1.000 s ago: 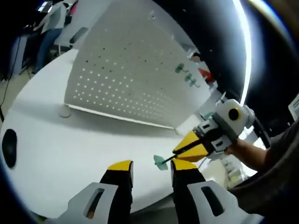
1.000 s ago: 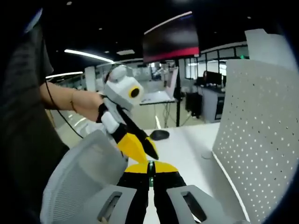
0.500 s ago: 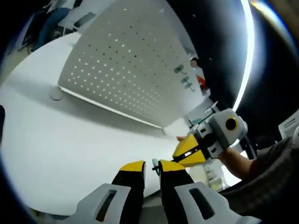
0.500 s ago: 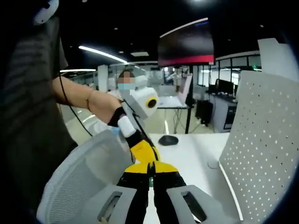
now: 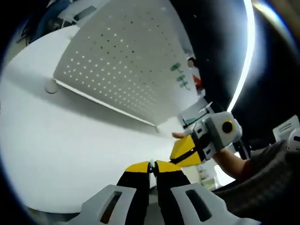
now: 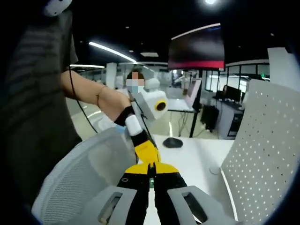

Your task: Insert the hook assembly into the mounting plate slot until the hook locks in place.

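left gripper (image 5: 151, 167) clamped on hook (image 5: 151, 163), tip barely visible | right gripper (image 6: 151, 168) also pinched on hook (image 6: 151, 174) | pegboard (image 5: 126, 56) upright on table (image 5: 61, 140), well apart | risk: tiny hook slipping or twisting during handover

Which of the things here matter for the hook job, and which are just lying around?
For the job:
- white pegboard
- green hook between the left hand-held gripper tips
- right hand-held gripper

Lying about:
- hooks already on the board
- computer mouse
- mesh chair
- monitor
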Demonstrator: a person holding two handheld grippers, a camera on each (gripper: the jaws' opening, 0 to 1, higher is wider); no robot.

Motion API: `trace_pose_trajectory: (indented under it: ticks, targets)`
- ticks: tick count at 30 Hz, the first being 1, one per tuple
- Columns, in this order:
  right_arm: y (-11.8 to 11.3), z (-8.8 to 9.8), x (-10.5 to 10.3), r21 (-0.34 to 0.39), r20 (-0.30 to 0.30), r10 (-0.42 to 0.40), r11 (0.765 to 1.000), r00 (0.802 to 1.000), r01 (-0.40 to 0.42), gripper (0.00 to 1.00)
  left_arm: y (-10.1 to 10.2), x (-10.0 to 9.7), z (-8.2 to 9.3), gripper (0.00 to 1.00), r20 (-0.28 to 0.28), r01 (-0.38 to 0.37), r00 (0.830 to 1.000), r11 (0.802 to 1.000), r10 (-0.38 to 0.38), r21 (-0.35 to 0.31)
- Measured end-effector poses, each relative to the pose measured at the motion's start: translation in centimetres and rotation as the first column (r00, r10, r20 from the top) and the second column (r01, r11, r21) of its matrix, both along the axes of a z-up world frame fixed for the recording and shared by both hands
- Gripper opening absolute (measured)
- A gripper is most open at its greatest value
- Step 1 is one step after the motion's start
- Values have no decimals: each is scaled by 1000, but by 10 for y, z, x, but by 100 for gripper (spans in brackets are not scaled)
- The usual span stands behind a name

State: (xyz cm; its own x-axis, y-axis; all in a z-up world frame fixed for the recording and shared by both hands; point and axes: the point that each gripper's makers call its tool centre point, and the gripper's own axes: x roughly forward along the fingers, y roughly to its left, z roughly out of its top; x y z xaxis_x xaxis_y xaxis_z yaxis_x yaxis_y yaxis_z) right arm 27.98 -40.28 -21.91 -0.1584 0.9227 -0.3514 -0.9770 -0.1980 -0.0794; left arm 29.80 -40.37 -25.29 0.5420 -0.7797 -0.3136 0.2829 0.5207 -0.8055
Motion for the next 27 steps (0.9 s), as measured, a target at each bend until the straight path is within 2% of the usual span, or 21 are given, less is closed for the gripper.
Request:
trace_pose_trajectory:
  ticks: [5, 13, 23, 27]
  targets:
    - [1, -2, -2, -10, 0, 3, 1000, 1000, -3, 0, 1, 0, -3, 2, -9, -13, 1000, 1000, 13, 10]
    - [3, -9, 3, -36, -10, -36, 999, 999, 36, 0, 6, 4, -7, 1, -18, -58, 998, 998, 58, 39]
    - [3, -14, 10, -54, -32, -91, 995, 995, 90, 5, 7, 11, -5, 1, 14, -89, 996, 992, 88, 92]
    - [2, -13, 11, -50, -33, -107, 993, 994, 105, 6, 7, 13, -5, 1, 21, -97, 995, 991, 95, 94]
